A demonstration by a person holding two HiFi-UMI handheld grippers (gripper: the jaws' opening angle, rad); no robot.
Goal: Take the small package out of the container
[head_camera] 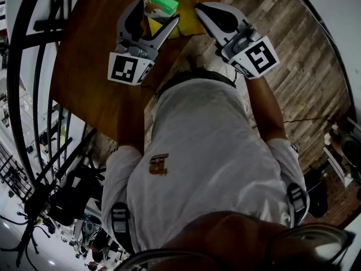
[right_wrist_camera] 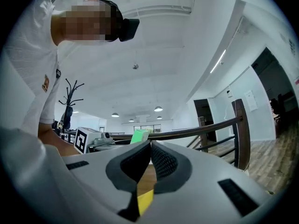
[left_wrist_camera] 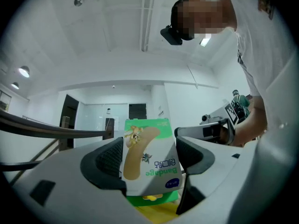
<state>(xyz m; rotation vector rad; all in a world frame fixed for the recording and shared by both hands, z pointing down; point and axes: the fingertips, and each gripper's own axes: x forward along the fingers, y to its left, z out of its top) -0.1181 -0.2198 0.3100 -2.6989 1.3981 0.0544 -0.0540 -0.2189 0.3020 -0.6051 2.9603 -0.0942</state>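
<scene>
One small package [left_wrist_camera: 149, 158], a green-and-white bandage box printed with a cartoon plaster, sits at 12 o'clock in the head view. The one yellow container [head_camera: 189, 22] shows just beneath it on the wooden surface [head_camera: 90, 66]. The left tongs [head_camera: 158, 12] pinch its sides. The right tongs [head_camera: 201, 10], at its 3 o'clock, are pressed together and empty. Both forearms reach toward 12 o'clock.

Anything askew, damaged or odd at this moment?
Nothing looks spilled or damaged. The bandage box sits slightly tilted in the left gripper, clamped between its jaws, and its print reads upside down in that gripper's view. The right gripper has its jaws together near the yellow container.
</scene>
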